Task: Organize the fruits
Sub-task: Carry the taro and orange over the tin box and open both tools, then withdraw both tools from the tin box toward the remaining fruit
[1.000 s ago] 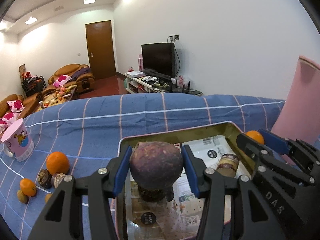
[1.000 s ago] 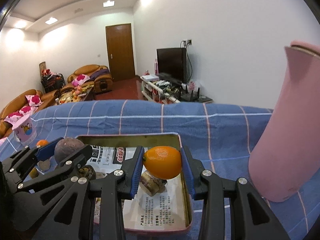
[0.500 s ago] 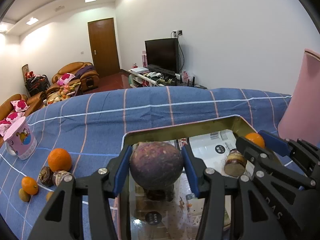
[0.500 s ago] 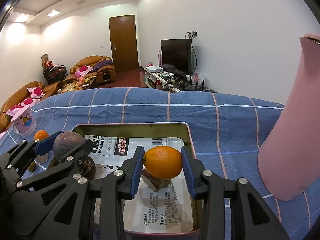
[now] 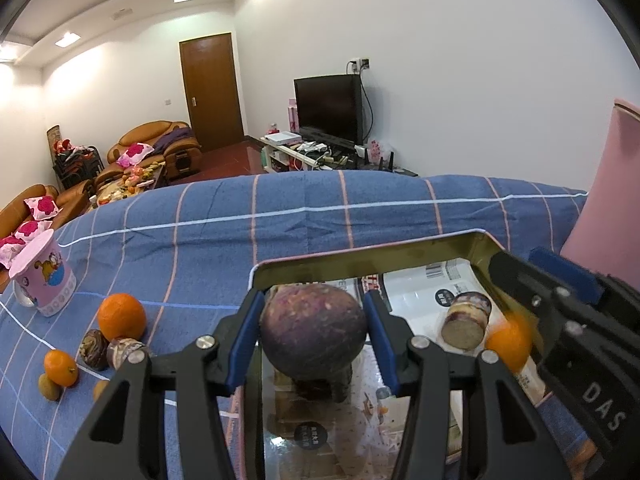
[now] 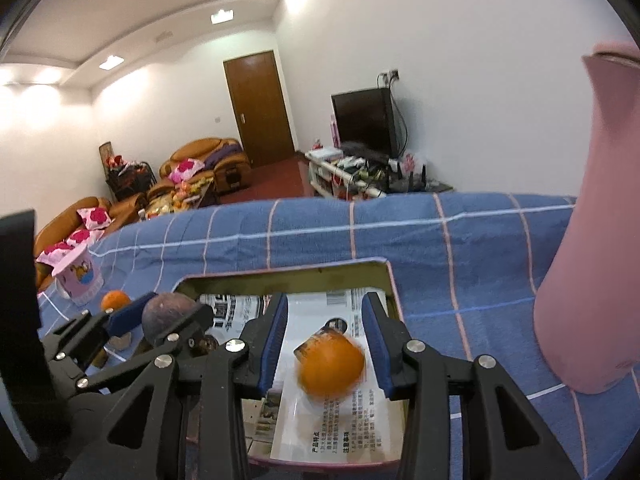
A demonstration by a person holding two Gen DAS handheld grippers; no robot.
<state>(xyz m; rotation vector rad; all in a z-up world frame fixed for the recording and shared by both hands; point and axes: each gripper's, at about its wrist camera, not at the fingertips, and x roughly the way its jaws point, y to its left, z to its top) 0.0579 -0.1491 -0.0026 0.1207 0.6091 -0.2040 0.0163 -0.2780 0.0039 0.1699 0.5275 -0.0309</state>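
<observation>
Since letting go half a second back, no grip on the orange (image 6: 332, 366) any more: blurred in mid-drop at lower centre of the right wrist view, clear of both blue pads, over the printed paper lining the tin tray (image 6: 280, 274).

Left wrist view, left to right:
- Lower left, on the blue checked cloth (image 5: 200, 248): a pink cup (image 5: 42, 276), a big loose orange (image 5: 121, 317), a small orange (image 5: 60, 368) and a few dark or small fruits beside them, not yet collected.
- Centre: left gripper (image 5: 314, 320) closed firmly on the purple fruit (image 5: 314, 330), held above the near left part of the tray, same as a second ago.
- Right: a small round jar (image 5: 466, 320) lying in the tray, and just right of it the same falling orange as an orange smear under the other tool.

Right wrist view, left to right:
- Lower left: the purple fruit again, in its clamp.
- Lower centre: right gripper (image 6: 325, 308) spread wide, nothing between the pads but air and the dropping orange; tight on that orange half a second ago.
- Right edge: a tall pink jug (image 6: 592, 240) standing just beside the tray.

Judged from this: one fruit as good as delivered, probably to settle near the jar, possibly rolling. Likely next, opening the left tool over the tray, then going back for the loose fruit at lower left.
</observation>
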